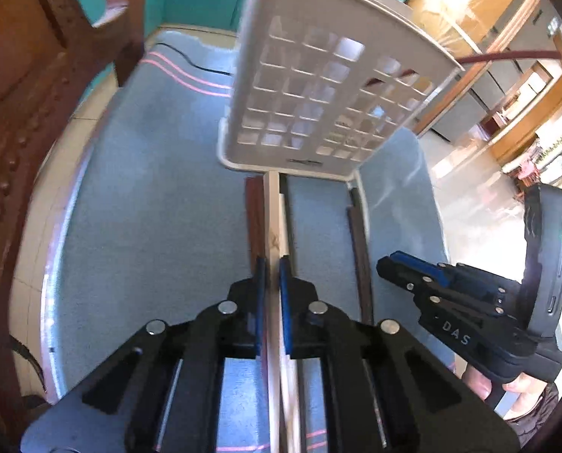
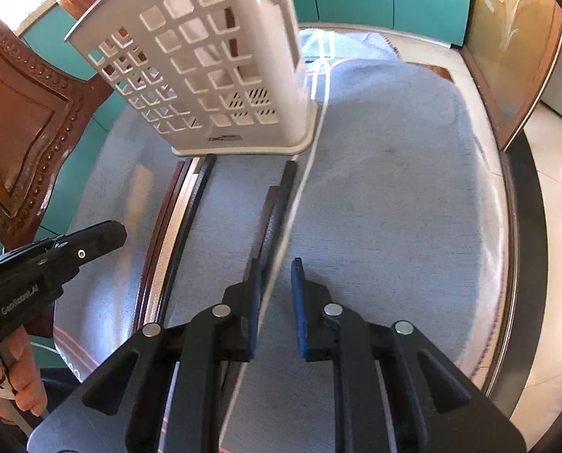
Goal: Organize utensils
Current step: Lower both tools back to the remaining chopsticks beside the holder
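The left tool (image 1: 272,264) pinches a pale wooden chopstick (image 1: 272,219); the right tool (image 2: 275,268) grips a thin white chopstick (image 2: 300,188). Either could slip or snag the white perforated plastic basket (image 1: 318,87) ahead.

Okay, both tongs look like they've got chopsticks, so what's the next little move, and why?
Probably lift the left tongs toward the top of the white basket. They look shut on a pale chopstick, and the basket stands upright just ahead on the blue cloth. Dark chopsticks still lie there.
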`<state>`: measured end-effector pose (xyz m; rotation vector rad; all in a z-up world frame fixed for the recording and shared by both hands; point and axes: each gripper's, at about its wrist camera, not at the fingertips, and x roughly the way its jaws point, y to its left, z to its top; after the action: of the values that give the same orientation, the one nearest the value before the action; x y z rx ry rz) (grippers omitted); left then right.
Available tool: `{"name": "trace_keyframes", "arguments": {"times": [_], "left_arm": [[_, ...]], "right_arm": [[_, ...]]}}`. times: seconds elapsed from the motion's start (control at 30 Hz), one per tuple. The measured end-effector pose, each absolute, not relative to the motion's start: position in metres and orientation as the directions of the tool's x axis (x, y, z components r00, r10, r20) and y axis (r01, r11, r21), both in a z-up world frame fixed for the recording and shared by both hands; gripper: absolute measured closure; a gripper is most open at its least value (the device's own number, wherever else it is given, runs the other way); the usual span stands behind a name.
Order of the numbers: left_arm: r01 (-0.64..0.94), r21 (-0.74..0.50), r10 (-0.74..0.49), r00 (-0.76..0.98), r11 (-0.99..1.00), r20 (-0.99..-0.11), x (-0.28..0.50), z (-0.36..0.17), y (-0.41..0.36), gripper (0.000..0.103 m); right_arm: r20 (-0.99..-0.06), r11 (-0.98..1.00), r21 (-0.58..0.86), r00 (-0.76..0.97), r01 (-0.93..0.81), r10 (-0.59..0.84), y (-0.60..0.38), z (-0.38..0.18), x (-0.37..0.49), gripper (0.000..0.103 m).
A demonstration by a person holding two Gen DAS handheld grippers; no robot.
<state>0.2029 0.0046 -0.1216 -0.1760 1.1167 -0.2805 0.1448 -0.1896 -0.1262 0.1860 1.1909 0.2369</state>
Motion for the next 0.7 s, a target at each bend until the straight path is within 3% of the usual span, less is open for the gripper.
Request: {"name": "trace_keyframes", "arguments": {"times": [0.1, 0.23, 0.33, 0.43, 0.7], "left_arm": [[0.104, -0.255, -0.275, 0.405, 0.961, -0.872, 0.206, -0.127, 0.008, 0.092], [0.093, -0.23, -0.248, 0.395, 0.969, -0.885, 0.21, -0.133, 0.012, 0.076], [0.087, -0.218, -0.234, 0.393, 0.972, -0.889, 0.212, -0.137, 0.012, 0.071], [0.08, -0.208, -0.223, 0.386, 0.975, -0.895, 0.215, -0.14, 0.013, 0.071], [0.067, -0.176, -0.188, 0.374, 0.982, -0.908, 0.22, -0.155, 0.013, 0.071]], "right_arm": [[-0.891, 0.964, 0.247, 0.367, -0.099, 0.266, -0.183, -0.126, 0.144, 0.087], [-0.903, 0.975, 0.177, 0.372, -0.136, 0.216, -0.173, -0.123, 0.143, 0.088], [-0.922, 0.98, 0.099, 0.355, -0.173, 0.156, -0.173, -0.119, 0.142, 0.088], [-0.921, 0.986, 0.029, 0.379, -0.163, 0.09, -0.178, -0.115, 0.137, 0.088], [-0.912, 0.986, 0.079, 0.389, -0.144, 0.13, -0.195, -0.109, 0.134, 0.085]]}}
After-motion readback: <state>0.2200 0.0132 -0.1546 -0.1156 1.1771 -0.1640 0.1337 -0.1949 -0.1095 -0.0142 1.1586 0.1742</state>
